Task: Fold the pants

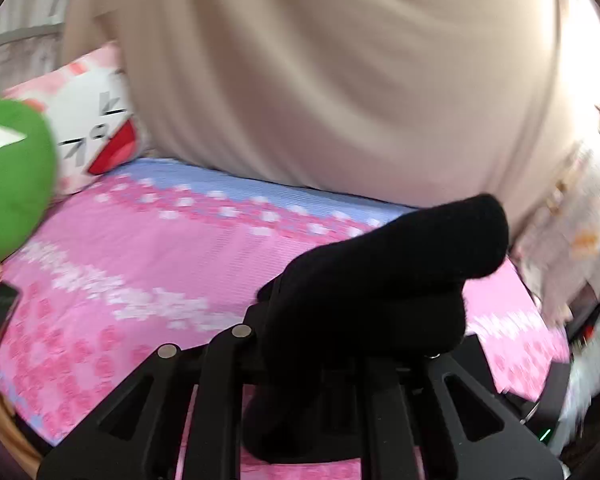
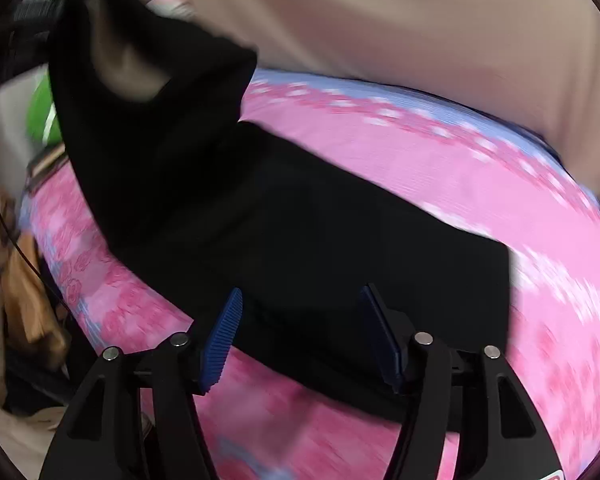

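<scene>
Pants (image 2: 284, 216): black, lying in a long band across the pink flowered bed sheet (image 2: 440, 184); one end is lifted off the bed at upper left in the right wrist view, the other end lies flat with a straight edge at the right.
Left gripper (image 1: 340, 320): clenched on a bunched fold of the pants (image 1: 380, 272), which wraps over the fingers and hides them; the cloth sticks up and out to the right above the bed.
Right gripper (image 2: 300, 336): released, its blue ribbed pads (image 2: 220, 340) spread wide, poised just over the near edge of the flat pants; whether the pads touch the cloth cannot be told.
Bed sheet (image 1: 148, 256): pink with white and darker pink flowers, a pale blue strip along the far side.
Beige fabric (image 1: 320, 80): a large draped mass beyond the bed.
Pillow (image 1: 96, 120): white and pink cartoon print, at far left.
Green plush (image 1: 12, 176): round, beside the pillow.
</scene>
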`<state>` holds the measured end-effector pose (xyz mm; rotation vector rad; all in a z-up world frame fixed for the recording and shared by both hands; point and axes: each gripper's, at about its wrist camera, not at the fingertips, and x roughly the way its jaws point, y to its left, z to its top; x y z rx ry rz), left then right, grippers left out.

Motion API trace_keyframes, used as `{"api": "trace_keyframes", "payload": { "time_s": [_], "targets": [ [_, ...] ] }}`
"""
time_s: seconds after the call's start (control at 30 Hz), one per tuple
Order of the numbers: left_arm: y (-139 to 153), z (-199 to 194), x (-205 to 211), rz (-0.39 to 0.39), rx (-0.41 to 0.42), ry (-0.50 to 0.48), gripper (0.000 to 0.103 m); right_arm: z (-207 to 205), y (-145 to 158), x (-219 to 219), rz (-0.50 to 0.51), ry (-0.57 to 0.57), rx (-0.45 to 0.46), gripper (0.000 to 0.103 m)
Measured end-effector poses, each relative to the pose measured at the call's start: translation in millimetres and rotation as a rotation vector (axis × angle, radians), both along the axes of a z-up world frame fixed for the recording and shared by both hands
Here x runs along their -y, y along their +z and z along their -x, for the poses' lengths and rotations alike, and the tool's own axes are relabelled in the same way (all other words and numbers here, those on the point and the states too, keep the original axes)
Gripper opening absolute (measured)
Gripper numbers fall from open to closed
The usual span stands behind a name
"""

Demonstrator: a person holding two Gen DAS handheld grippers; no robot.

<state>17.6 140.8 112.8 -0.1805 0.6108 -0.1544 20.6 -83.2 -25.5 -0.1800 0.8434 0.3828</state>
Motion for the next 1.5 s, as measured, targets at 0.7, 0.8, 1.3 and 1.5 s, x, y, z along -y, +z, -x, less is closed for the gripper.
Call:
{"api": "trace_keyframes", "payload": {
  "time_s": [0.7, 0.8, 1.3, 1.5],
  "targets": [
    [-11, -6, -49, 0.1, -0.042, 0.023, 0.013, -55, -32, -99, -0.157, 0.178, -0.122, 0.047],
    [-11, -5, -44, 0.083, -0.044, 0.014, 0.013, -46, -13, -74, -0.301, 0.167, -0.174, 0.056],
    [-11, 10, 41, -0.06, -0.065, -0.131, 0.014, -68, 50, -9, -0.433, 0.108, -0.034, 0.005],
    [-19, 23, 124, -0.088, -0.073, -0.347, 0.02, -66, 116, 94, -0.389, -0.076, 0.156, 0.01]
  ]
}}
